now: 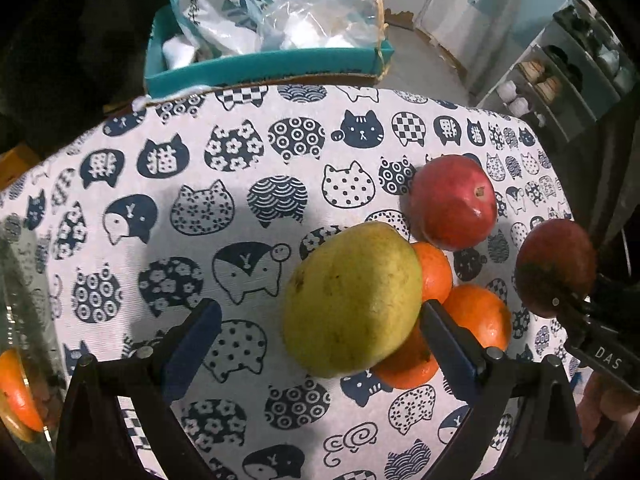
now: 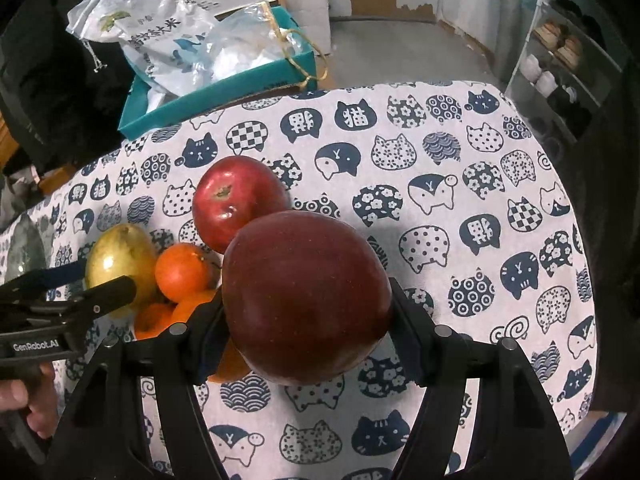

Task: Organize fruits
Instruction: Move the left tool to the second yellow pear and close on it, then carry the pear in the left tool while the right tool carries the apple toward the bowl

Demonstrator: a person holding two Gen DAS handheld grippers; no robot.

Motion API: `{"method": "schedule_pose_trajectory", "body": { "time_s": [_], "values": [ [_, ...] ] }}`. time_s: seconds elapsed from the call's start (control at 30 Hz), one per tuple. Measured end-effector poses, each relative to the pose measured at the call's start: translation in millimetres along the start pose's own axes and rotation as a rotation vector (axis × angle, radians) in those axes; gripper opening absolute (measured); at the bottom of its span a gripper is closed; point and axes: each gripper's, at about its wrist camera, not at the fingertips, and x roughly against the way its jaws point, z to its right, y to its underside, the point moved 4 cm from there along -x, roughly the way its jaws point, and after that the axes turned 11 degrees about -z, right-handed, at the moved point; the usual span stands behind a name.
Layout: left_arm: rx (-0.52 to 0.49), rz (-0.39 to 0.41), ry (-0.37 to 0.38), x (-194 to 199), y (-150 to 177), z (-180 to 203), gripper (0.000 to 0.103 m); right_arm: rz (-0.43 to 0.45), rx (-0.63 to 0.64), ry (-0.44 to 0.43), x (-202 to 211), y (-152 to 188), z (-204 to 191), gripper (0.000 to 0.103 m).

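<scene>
A yellow-green mango lies on the cat-print cloth, with several oranges packed against its right side and a red apple behind them. My left gripper is open, its right finger beside the mango, its left finger well apart. My right gripper is shut on a dark red apple and holds it just right of the pile. That apple also shows in the left wrist view. The mango, oranges and the other red apple show in the right wrist view.
A teal box with plastic bags stands behind the table's far edge. A glass container holding an orange is at the left edge. Shelves stand at the far right. The cloth spreads to the right.
</scene>
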Motion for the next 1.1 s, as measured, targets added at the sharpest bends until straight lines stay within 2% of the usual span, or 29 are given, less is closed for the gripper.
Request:
{"method": "schedule_pose_trajectory", "body": {
  "time_s": [0.13, 0.27, 0.43, 0.67, 0.9, 1.1],
  "values": [
    [0.004, -0.024, 0.064, -7, 1, 0, 0.090, -0.010, -0.007, -0.005, -5, -1, 0, 0.071],
    [-0.002, -0.036, 0.079, -12, 1, 2, 0.086, -0.016, 0.000, -0.009, -7, 0, -3, 0.071],
    [-0.021, -0.040, 0.101, -15, 2, 9, 0.073, -0.017, 0.006, -0.007, -7, 1, -5, 0.071],
    [-0.034, -0.009, 0.026, -8, 4, 11, 0.072, -0.004, 0.012, -0.004, -2, 1, -8, 0.071],
    [-0.041, 0.038, 0.000, 11, 9, 7, 0.069, 0.017, 0.024, 0.007, 9, 3, -13, 0.071],
    [-0.052, 0.039, -0.003, 17, 15, 4, 0.069, 0.029, 0.038, 0.007, 17, 6, -19, 0.071]
  ]
}}
